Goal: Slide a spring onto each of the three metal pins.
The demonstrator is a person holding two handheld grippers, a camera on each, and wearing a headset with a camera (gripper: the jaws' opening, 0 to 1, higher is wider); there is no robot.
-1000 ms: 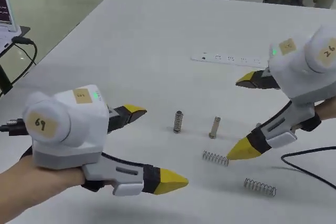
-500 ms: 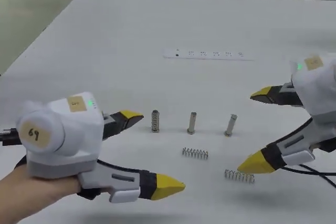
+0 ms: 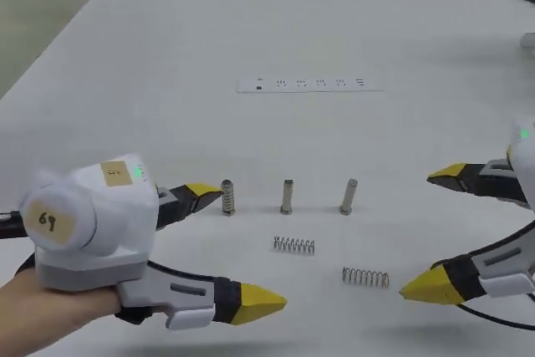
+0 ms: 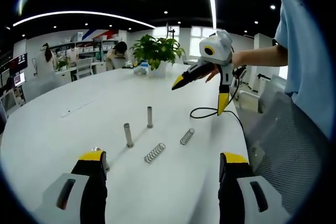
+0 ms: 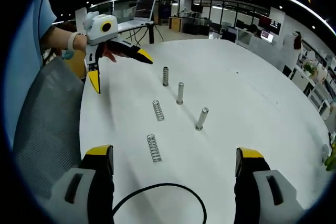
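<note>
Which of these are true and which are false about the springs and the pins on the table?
1. The leftmost short metal pin already wears a coiled steel spring. True.
2. Three loose springs lie on the white table. False: two, a left loose spring and a right loose spring.
3. The right yellow-tipped tongs pinch a spring. False: open, holding nothing.
4. The left yellow-tipped tongs are open. True.
5. The middle pin and rightmost pin are bare. True.
</note>
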